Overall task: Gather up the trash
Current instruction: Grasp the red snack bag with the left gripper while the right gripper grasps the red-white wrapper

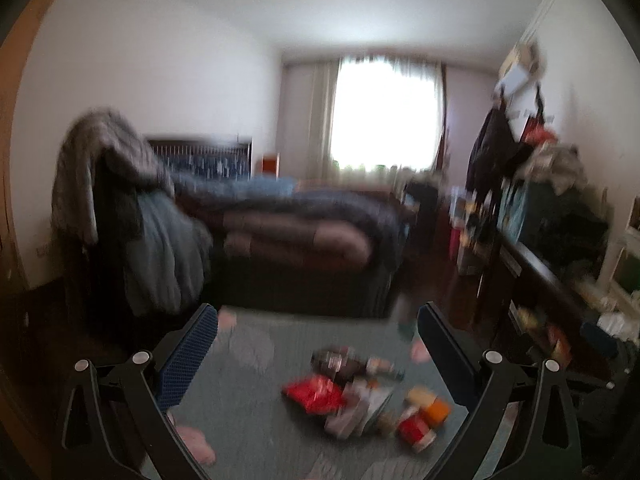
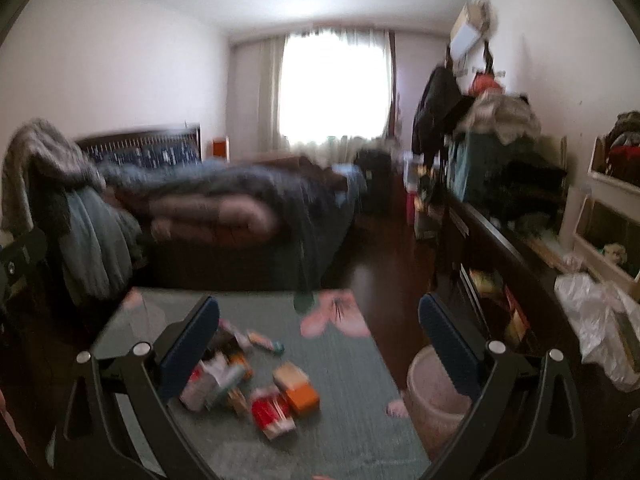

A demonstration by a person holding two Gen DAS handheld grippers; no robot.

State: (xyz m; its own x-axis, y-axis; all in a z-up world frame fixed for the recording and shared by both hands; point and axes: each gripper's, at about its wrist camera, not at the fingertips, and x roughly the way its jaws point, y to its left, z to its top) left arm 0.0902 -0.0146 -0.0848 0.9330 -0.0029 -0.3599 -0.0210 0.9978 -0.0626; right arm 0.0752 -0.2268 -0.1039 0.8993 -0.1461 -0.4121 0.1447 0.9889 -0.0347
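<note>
A heap of trash lies on a grey-green floral mat (image 1: 248, 412): a red crinkled wrapper (image 1: 314, 394), a dark bottle (image 1: 344, 364), an orange box (image 1: 438, 410) and a red-and-white box (image 1: 416, 432). In the right wrist view the same heap shows the red-and-white box (image 2: 274, 414), the orange box (image 2: 302, 396) and a small tube (image 2: 266, 342). A pale pink bin (image 2: 434, 396) stands at the mat's right edge. My left gripper (image 1: 318, 326) is open and empty above the heap. My right gripper (image 2: 320, 318) is open and empty above the mat. Both views are blurred.
A bed (image 1: 296, 224) with dark bedding lies beyond the mat. A chair draped with clothes (image 1: 116, 200) stands at the left. A dark cluttered cabinet (image 2: 512, 248) runs along the right wall, with a white plastic bag (image 2: 596, 320) near it. Dark wooden floor (image 2: 384, 276) separates mat and cabinet.
</note>
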